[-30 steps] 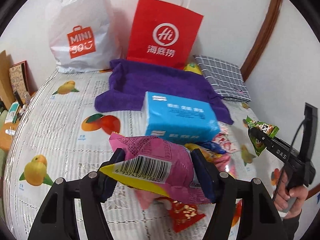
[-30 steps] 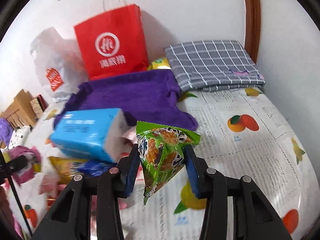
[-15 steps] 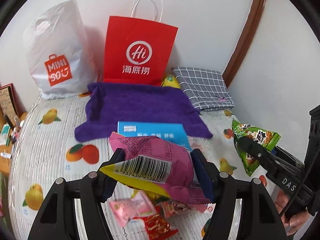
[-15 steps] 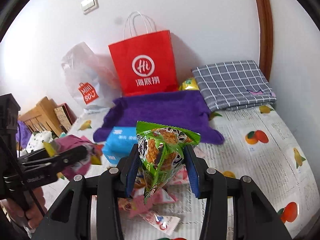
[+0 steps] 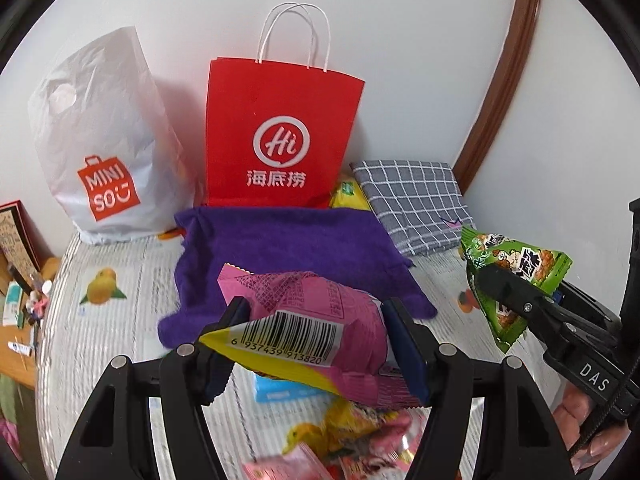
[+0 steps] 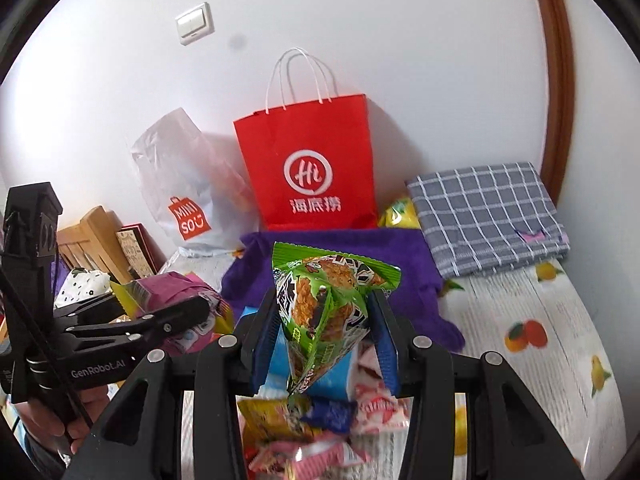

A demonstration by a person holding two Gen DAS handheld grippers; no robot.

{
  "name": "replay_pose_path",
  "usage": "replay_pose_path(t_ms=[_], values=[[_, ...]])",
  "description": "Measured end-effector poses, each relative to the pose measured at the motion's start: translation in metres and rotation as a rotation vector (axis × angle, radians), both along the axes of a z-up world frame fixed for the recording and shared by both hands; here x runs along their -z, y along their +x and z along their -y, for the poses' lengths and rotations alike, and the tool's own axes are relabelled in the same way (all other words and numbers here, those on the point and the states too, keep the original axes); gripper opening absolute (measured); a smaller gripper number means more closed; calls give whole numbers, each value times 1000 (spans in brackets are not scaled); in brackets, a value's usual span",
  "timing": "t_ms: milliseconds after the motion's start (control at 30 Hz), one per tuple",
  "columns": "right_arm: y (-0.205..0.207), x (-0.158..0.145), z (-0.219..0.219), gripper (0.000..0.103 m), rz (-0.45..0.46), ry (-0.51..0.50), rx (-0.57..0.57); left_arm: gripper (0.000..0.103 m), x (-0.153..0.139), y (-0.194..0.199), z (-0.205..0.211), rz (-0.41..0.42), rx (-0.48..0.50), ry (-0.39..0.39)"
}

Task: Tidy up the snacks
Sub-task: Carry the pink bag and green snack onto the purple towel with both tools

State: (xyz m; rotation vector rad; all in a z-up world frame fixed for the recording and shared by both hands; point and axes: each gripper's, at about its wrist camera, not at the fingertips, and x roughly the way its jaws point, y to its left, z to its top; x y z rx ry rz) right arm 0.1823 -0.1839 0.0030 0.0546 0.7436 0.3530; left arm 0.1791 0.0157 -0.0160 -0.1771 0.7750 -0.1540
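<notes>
Both grippers are loaded and held above the bed (image 5: 100, 320). The left gripper (image 5: 316, 344) is clamped on a pink snack pack (image 5: 316, 312), pads pressing its two sides, barcode end towards the camera. The right gripper (image 6: 326, 332) is clamped on a green triangular snack pack (image 6: 326, 304), its point hanging downward between the pads.

The red paper bag (image 5: 280, 136) stands upright against the wall, ahead of and beyond both grippers, past the purple towel (image 5: 296, 248); its mouth faces up, handles raised. In my judgement it is the likely receptacle, though the white plastic bag (image 5: 100, 140) to its left cannot be excluded. From the left wrist view the red bag lies almost straight ahead; neither hand is clearly nearer.

The remaining snacks (image 6: 320, 420) lie heaped on the bed below the grippers, beside a blue tissue pack (image 6: 332, 376).

The left wrist view shows the right gripper side-on, confirming its hold. Only the right wrist view shows the wall switch (image 6: 195, 24).
</notes>
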Motion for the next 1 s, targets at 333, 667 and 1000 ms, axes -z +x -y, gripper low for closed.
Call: replay_pose_path(t_ms=[333, 667, 1000], values=[[67, 14, -26, 44, -51, 16, -48, 67, 4, 48, -29, -31, -31, -30], [127, 29, -37, 44, -68, 10, -66, 67, 22, 100, -35, -76, -30, -8], [171, 75, -32, 44, -102, -90, -70, 67, 57, 149, -39, -146, -29, 24]])
